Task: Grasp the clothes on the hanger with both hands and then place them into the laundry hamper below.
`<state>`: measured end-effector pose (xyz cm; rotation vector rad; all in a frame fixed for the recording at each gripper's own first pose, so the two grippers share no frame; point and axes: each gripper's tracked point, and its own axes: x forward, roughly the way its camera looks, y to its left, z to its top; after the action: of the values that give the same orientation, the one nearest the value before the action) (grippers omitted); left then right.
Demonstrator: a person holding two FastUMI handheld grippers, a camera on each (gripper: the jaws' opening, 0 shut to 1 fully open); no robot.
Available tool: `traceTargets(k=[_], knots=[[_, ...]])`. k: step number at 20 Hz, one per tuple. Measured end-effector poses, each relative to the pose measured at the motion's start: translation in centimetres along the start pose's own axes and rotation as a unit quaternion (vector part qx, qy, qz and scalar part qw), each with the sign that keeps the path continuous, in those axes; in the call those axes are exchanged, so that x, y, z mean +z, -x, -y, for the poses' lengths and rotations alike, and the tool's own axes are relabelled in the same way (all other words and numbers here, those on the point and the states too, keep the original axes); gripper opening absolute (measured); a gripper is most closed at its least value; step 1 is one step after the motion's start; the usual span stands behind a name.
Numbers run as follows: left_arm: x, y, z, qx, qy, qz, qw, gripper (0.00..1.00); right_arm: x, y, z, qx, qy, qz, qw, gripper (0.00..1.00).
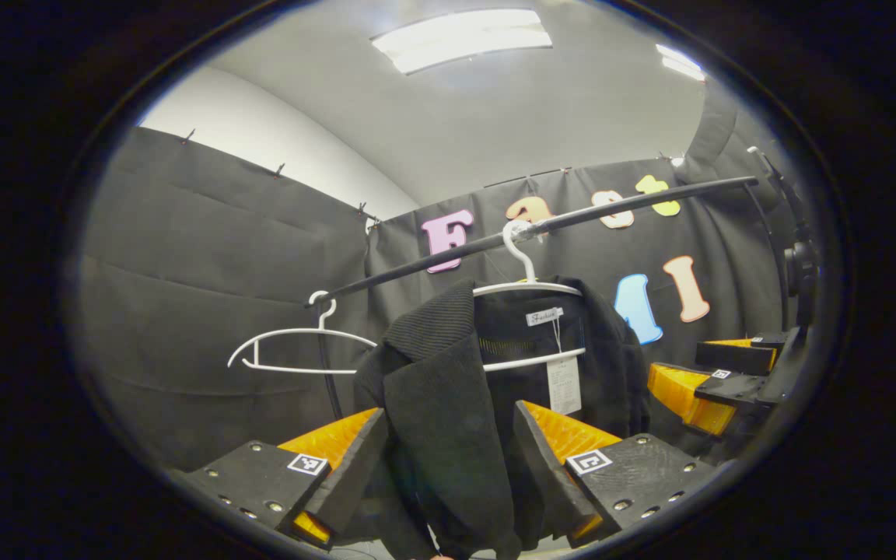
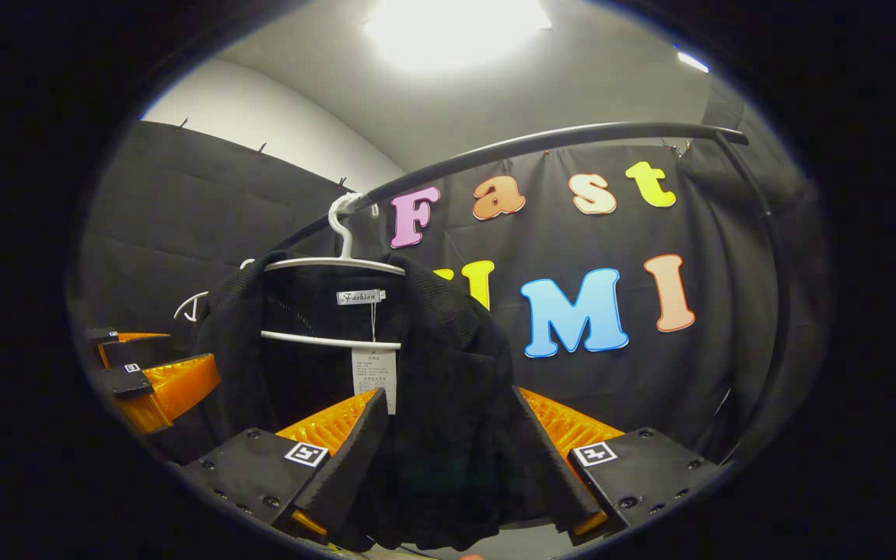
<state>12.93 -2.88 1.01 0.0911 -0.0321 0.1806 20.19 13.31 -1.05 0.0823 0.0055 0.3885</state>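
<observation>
- Clothes here mean a black jacket hung on a white hanger from a dark rail, open at the front with a paper tag dangling inside the collar.
- In the left gripper view, the left gripper has its fingers spread wide on either side of one front panel of the jacket; whether the pads touch the cloth cannot be told.
- In the right gripper view, the right gripper likewise stands open, its fingers either side of the other front panel of the jacket; contact cannot be told.
- Each gripper is seen from the other's camera, off to the side of the jacket: the right gripper and the left gripper.
- Farther along the rail hangs an empty white hanger.
- Behind it all hangs the black cloth wall, with a ceiling light above.
</observation>
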Motion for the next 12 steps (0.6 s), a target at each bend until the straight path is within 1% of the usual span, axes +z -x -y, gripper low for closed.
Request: traceTargets(k=[3, 4, 5, 7, 8, 9, 10, 12], knots=[[-0.5, -1.4, 0.4, 0.013, -0.002, -0.005, 1.000, 0.95, -0.3, -2.1, 0.0, 0.011, -0.009, -0.001, 1.000, 0.96], [-0.6, -1.9, 0.5, 0.018, -0.002, -0.005, 1.000, 0.95, -0.4, -2.9, 0.1, 0.010, -0.010, -0.002, 1.000, 0.98], [-0.8, -2.5, 0.5, 0.022, -0.003, -0.004, 1.000, 0.95, -0.5, -3.6, 0.3, 0.007, -0.009, -0.001, 1.000, 0.96], [-0.9, -3.2, 0.5, 0.030, -0.008, -0.004, 1.000, 0.95, -0.8, -5.0, 0.1, 0.011, -0.010, -0.004, 1.000, 0.96], [-1.0, -3.6, 0.5, 0.034, -0.012, -0.006, 0.999, 0.94, -1.0, -5.7, -0.1, 0.015, -0.013, -0.007, 1.000, 0.98], [-1.3, -4.1, 0.6, 0.037, -0.016, -0.008, 0.999, 0.94, -1.2, -6.3, -0.4, 0.020, -0.019, -0.010, 1.000, 0.96], [-1.4, -4.5, 0.7, 0.040, -0.019, -0.010, 0.999, 0.94, -1.5, -6.9, -0.8, 0.025, -0.026, -0.014, 0.999, 0.98], [-1.8, -5.1, 0.9, 0.048, -0.026, -0.015, 0.998, 0.95, -1.9, -7.9, -1.1, 0.030, -0.038, -0.021, 0.999, 0.98]])
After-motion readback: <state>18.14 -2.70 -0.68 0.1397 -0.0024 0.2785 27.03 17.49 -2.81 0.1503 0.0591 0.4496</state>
